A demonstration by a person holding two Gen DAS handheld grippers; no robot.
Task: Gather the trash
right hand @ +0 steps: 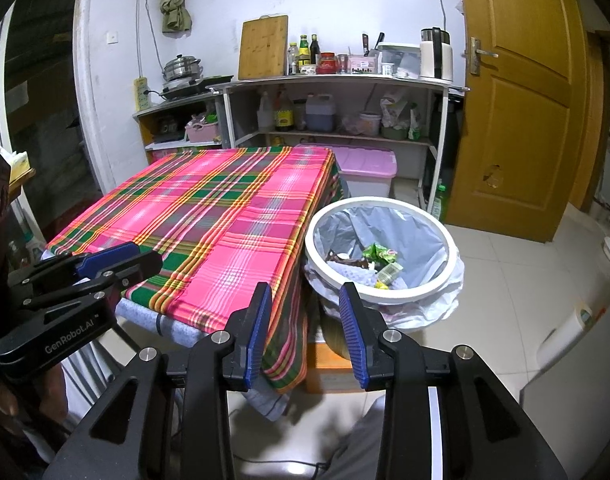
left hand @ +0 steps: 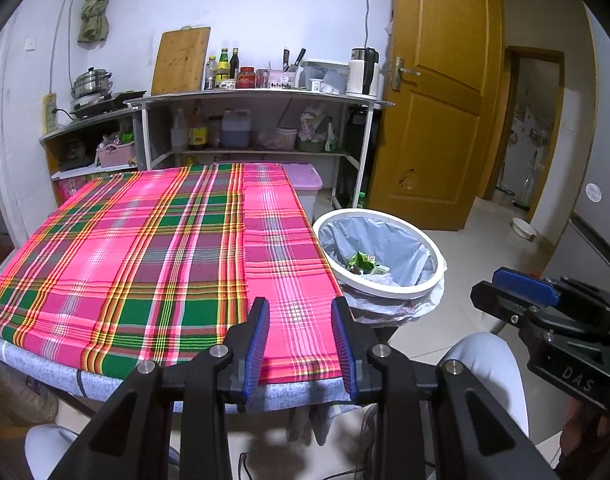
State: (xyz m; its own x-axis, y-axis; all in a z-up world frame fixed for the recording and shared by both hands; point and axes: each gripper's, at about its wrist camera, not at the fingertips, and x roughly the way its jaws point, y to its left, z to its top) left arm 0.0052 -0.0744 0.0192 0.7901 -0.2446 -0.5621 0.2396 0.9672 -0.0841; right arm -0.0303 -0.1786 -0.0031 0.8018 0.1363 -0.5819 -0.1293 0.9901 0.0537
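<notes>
Several scraps of trash, among them green wrappers, lie at the bottom of the white-rimmed bin, which has a pale plastic liner and stands on the floor just beside the worktop's right edge. The worktop is covered by a pink and green plaid cloth. The left hand-held gripper hovers over the near edge of the cloth, fingers spread and grasping nothing. The right hand-held gripper hangs between worktop corner and bin, likewise released and empty.
</notes>
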